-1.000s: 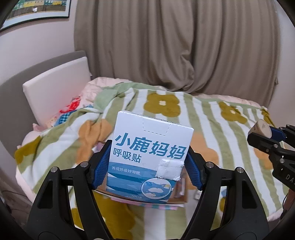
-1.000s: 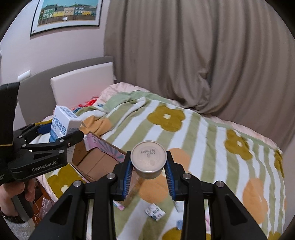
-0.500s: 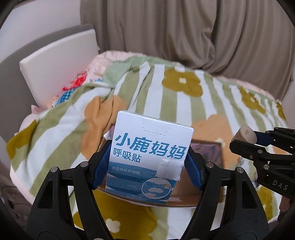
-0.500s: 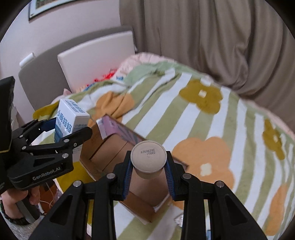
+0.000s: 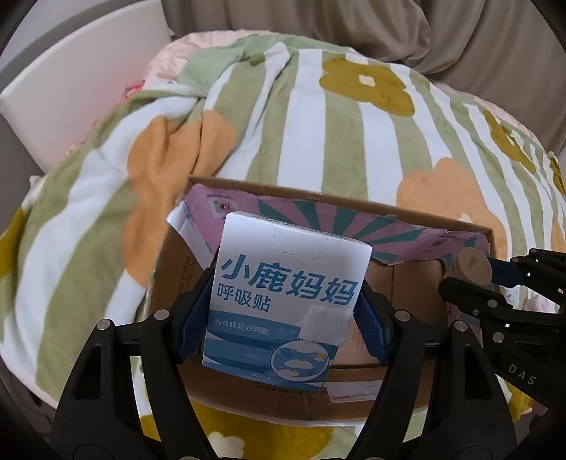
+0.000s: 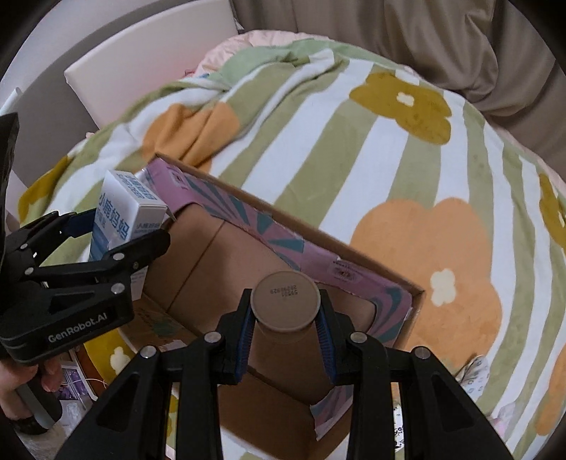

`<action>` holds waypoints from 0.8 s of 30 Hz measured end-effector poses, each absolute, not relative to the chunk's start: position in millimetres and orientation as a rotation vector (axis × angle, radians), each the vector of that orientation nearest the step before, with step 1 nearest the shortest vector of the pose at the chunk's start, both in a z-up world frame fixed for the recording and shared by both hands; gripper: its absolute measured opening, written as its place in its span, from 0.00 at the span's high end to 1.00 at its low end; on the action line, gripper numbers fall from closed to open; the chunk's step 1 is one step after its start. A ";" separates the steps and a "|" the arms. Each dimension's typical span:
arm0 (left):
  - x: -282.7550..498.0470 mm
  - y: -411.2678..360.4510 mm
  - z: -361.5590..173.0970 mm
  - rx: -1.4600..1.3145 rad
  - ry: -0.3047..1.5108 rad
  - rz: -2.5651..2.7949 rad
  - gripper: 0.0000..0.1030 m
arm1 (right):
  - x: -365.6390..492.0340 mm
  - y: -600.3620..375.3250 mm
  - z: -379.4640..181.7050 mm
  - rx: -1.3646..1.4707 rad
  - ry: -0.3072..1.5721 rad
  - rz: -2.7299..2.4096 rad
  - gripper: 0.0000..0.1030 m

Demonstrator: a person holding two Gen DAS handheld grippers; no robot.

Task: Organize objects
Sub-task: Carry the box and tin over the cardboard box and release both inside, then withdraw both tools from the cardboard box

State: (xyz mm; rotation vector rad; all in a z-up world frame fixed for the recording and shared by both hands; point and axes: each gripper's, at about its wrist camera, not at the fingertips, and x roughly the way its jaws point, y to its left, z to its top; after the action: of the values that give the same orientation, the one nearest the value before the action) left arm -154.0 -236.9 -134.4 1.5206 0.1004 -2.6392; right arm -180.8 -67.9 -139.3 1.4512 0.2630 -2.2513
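Now both tilted down over cardboard box [image 5: 353, 400]; L claw [image 5: 283, 315] clamps blue-white carton [image 5: 283, 297]; R claw [image 6: 284, 320] clamps brown tube [image 6: 284, 300].

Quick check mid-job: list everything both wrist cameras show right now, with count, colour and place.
carton: 1, white and blue, in the left gripper, over the box
tube: 1, tan, in the right gripper, over the box
box: 1, brown with purple flaps, open on the blanket
blanket: 1, green-white stripes with flowers, on the bed
cushion: 1, white, far left
curtain: 1, grey-brown, behind
left gripper: 1, black, shut on carton
right gripper: 1, black, shut on tube
hand: 1, holding left gripper's handle
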 end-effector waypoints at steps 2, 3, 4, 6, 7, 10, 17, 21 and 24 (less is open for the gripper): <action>-154.2 -237.2 -136.3 1.530 0.112 -2.637 0.32 | -181.3 -67.1 -142.2 1.458 0.262 -2.245 0.70; -155.0 -237.1 -137.1 1.534 0.109 -2.635 0.32 | -182.0 -67.6 -143.5 1.460 0.260 -2.242 0.70; -154.9 -237.4 -136.8 1.535 0.102 -2.635 0.32 | -182.1 -67.8 -144.2 1.459 0.255 -2.235 0.70; -154.4 -236.1 -132.7 1.520 0.086 -2.654 0.32 | -182.1 -69.4 -143.6 1.457 0.258 -2.223 0.70; -153.1 -235.0 -128.3 1.489 0.071 -2.683 0.30 | -182.1 -71.5 -143.7 1.458 0.275 -2.218 0.70; -156.1 -232.3 -119.2 1.448 -0.021 -2.636 0.01 | -180.5 -74.7 -145.3 1.456 0.290 -2.188 0.47; -156.7 -233.4 -112.2 1.437 -0.037 -2.642 0.00 | -171.0 -68.3 -144.6 1.425 0.256 -2.176 0.10; -151.7 -231.9 -110.6 1.440 -0.027 -2.645 0.00 | -167.1 -66.2 -140.7 1.401 0.283 -2.202 0.10; -148.3 -232.0 -106.1 1.437 -0.001 -2.653 0.00 | -164.3 -64.2 -136.6 1.390 0.293 -2.212 0.10</action>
State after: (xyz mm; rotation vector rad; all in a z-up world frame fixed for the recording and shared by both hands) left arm -148.3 -232.0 -106.1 1.4366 -0.0013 -2.6527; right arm -164.3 -64.2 -136.6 1.3900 0.2932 -2.2122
